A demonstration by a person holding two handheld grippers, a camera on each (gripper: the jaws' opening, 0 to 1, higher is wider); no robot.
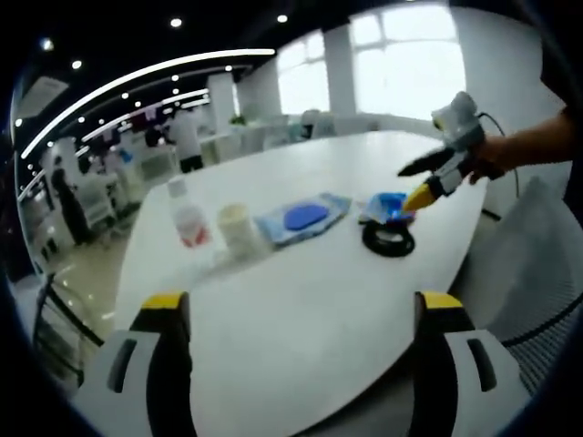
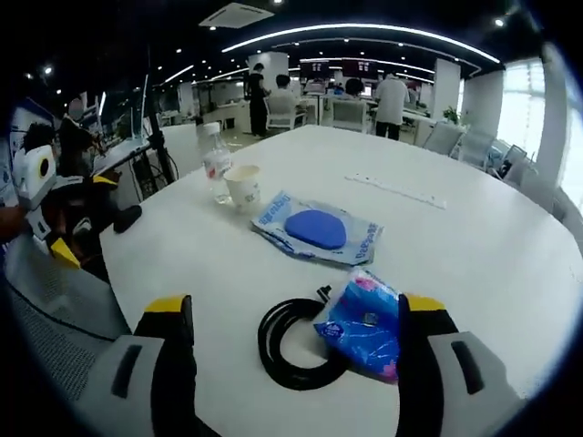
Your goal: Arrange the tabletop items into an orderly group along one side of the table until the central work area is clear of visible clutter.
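On the white oval table (image 1: 301, 309) stand a clear bottle (image 1: 188, 218) and a paper cup (image 1: 239, 228). Beside them lie a flat blue wipes pack (image 1: 303, 217), a small blue packet (image 1: 386, 207) and a coiled black cable (image 1: 388, 240). My left gripper (image 1: 301, 314) is open over the near table edge, well short of them all. My right gripper (image 1: 421, 194) reaches in from the right, tips by the small packet. In the right gripper view my right gripper (image 2: 293, 314) is open, with the small blue packet (image 2: 364, 332) and cable coil (image 2: 290, 346) between its jaws, not clamped.
Farther along the table are the wipes pack (image 2: 317, 229), cup (image 2: 243, 187) and bottle (image 2: 217, 162). My left gripper (image 2: 80, 217) shows at the far left edge. Mesh chairs (image 1: 537, 291) flank the table. People and desks fill the office background (image 2: 364, 91).
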